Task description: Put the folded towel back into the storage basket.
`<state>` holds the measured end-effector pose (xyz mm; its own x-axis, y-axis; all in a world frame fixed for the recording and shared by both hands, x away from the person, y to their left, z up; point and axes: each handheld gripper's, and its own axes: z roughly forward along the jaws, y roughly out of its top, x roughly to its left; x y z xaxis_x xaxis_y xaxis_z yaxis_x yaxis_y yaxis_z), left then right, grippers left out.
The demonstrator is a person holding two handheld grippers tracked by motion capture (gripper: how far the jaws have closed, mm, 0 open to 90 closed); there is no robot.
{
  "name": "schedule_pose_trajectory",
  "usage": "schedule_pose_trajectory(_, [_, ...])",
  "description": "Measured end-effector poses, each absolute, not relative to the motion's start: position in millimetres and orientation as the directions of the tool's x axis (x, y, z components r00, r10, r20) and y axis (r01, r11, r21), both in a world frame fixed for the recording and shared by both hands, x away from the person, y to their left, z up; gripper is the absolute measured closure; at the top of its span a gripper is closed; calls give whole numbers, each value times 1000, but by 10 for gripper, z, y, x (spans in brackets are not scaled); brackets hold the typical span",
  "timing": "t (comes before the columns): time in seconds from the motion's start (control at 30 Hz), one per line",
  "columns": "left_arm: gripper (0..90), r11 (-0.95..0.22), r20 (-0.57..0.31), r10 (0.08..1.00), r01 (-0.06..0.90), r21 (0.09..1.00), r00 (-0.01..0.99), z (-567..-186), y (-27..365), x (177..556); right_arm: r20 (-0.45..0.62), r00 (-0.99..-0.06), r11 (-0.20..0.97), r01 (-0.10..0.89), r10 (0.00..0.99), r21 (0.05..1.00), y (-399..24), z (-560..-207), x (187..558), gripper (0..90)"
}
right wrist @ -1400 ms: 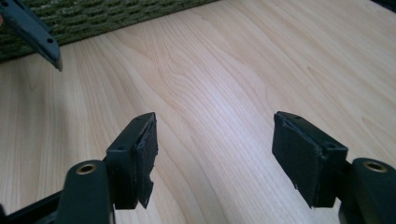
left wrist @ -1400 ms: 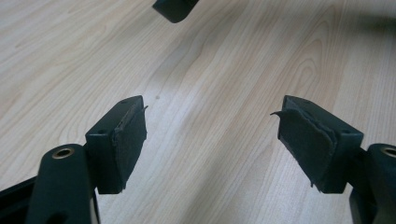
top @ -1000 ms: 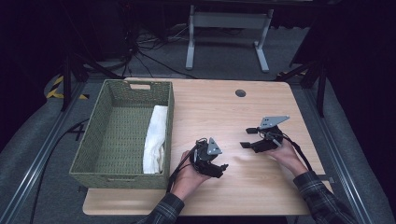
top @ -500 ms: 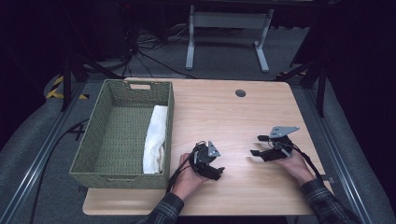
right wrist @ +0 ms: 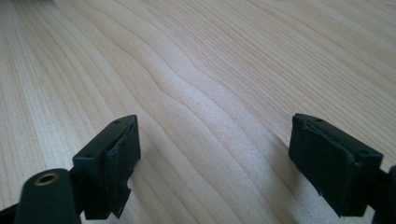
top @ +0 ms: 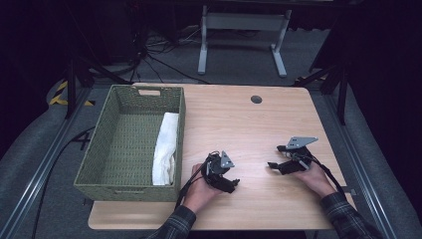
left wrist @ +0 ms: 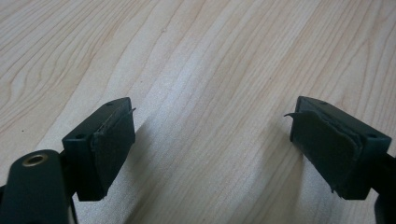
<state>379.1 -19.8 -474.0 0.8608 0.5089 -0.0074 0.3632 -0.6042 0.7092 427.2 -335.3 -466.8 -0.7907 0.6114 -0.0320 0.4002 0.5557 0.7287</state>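
On the near half of the desk (top: 239,124), the left gripper (top: 231,183) and right gripper (top: 273,165) are rested low with nothing between their jaws, which have just been opening. The folded white towel (top: 165,149) is laid along the right wall of the wicker basket (top: 99,164), at about ten o'clock from the left gripper, apparently deposited.

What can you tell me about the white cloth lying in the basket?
The white cloth is folded into a long, narrow bundle of soft fabric that looks like a towel, with creases along its length. It lies flat on the floor of the green woven basket, stretched from front to back along the basket's right wall and resting against that wall. Nothing else touches it. Both hands are off to its right over the wooden table.
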Motion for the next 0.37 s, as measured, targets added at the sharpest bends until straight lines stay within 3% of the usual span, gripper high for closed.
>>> schedule_pose_trajectory(0.37, [133,-606,-11,506,364,708,862,-4742,-198,3789,-35,-787,556,403,616,727,-3352,-4670,4276,153])
